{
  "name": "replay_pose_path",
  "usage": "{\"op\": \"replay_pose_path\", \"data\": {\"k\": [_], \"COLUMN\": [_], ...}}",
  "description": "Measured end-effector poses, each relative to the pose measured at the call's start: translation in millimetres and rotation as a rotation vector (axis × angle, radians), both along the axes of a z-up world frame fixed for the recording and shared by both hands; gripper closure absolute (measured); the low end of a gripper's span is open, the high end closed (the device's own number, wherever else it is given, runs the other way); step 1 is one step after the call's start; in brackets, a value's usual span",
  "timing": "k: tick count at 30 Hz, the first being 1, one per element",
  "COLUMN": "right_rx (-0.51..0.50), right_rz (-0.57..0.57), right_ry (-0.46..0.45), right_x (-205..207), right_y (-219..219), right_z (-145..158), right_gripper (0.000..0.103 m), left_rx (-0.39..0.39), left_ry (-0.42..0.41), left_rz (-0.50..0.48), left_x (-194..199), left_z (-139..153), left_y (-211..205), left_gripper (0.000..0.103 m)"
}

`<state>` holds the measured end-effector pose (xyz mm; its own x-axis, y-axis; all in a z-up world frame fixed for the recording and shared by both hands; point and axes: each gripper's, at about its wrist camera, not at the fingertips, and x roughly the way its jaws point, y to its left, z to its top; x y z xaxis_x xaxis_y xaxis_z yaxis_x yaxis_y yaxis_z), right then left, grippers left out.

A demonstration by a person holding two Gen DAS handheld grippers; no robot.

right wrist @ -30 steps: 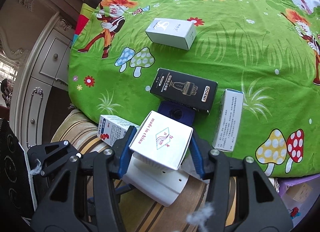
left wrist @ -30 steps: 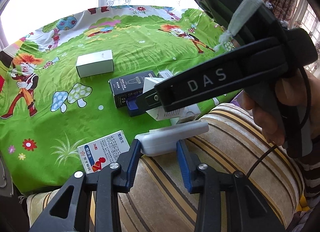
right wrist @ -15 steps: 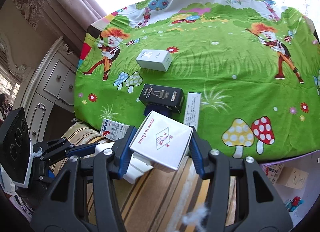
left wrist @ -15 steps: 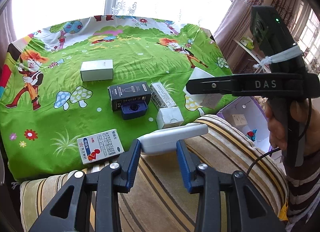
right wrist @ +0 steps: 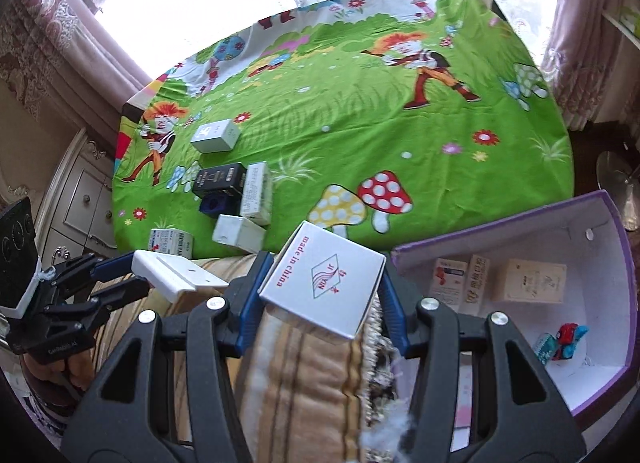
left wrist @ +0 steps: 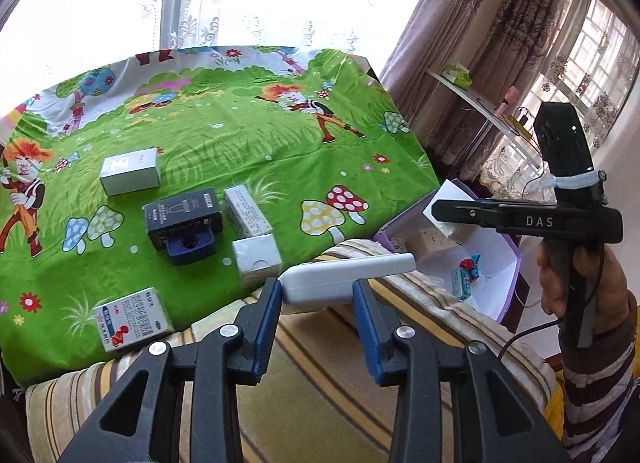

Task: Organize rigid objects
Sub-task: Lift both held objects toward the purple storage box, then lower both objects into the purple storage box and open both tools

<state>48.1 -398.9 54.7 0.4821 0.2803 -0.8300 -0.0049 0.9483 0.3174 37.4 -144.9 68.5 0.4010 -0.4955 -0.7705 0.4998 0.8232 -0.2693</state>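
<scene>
My left gripper [left wrist: 316, 287] is shut on a flat white plastic device [left wrist: 348, 273], held above the striped cushion [left wrist: 320, 363]. In the right wrist view the same device [right wrist: 180, 273] sticks out of the left gripper [right wrist: 136, 271]. My right gripper [right wrist: 325, 263] is shut on a white carton printed "made in china" [right wrist: 324, 283], held beside a purple-rimmed open box [right wrist: 600, 203]. The left wrist view shows the right gripper [left wrist: 436, 209] side-on, with the carton [left wrist: 448, 199] over the purple box [left wrist: 514, 263].
On the green cartoon tablecloth [left wrist: 280, 143] lie a white box [left wrist: 130, 171], a black box [left wrist: 182, 213] with a blue part [left wrist: 190, 247], a long white box [left wrist: 248, 211], a small white box [left wrist: 256, 259] and a medicine carton [left wrist: 132, 317]. Several small packets sit inside the purple box.
The right gripper has swung right with the carton, from over the table's near edge to beside the purple box. The left gripper has risen and drawn back a little, still holding the white device.
</scene>
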Motion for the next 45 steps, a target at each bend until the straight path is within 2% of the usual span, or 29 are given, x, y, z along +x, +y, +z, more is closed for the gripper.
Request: {"op": "replay_pose_path", "data": {"k": [13,20,25,27,30,32,34,40,45], "right_rx": [-0.248,-0.288,-0.275,-0.270,-0.265,-0.264,-0.264,-0.300,-0.350], "right_rz": [-0.225,-0.296,-0.325,-0.333,-0.344,-0.343,-0.343,-0.324,-0.295], "right_ry": [-0.005,0.003,0.014,0.022,0.023,0.023,0.018,-0.037,-0.096], "right_x": [-57.3,-71.4,-75.4,-76.4,-77.7,-77.6,-77.6,-76.9,-73.8], "right_y": [-72.6,-93.0,-100.9,-103.8,-105.3,-104.2,-102.3,-86.2,-64.7], "right_z": [-15.4,-20.8,-25.0,-27.0,-28.5,-28.4,-27.1,-16.0,-1.2], "right_gripper": [0.047,0.047,0.046,0.044,0.036,0.033,0.031,0.023,0.015], "left_rx": [-0.011,-0.008,-0.019,-0.025,-0.028,-0.031,-0.045,-0.101,-0.135], "left_ry": [0.017,0.043,0.095,0.117,0.144,0.145,0.146,0.120,0.033], "left_rz": [-0.146,-0.209,-0.230,-0.223,-0.215,-0.199,-0.188,-0.105,-0.050], "left_x": [-9.3,-15.1,-15.3,-13.7,-11.0,-10.2,-9.2,-5.3,-6.6], "left_z": [2.0,-4.4,-14.8,-19.5,-24.0,-24.5,-22.9,-17.4,-5.4], "left_y": [-89.8,-129.4,-148.1,-150.2,-150.6,-148.0,-143.8,-122.3,-100.2], "left_gripper": [0.065,0.065,0.065,0.064,0.061,0.047,0.043,0.041,0.041]}}
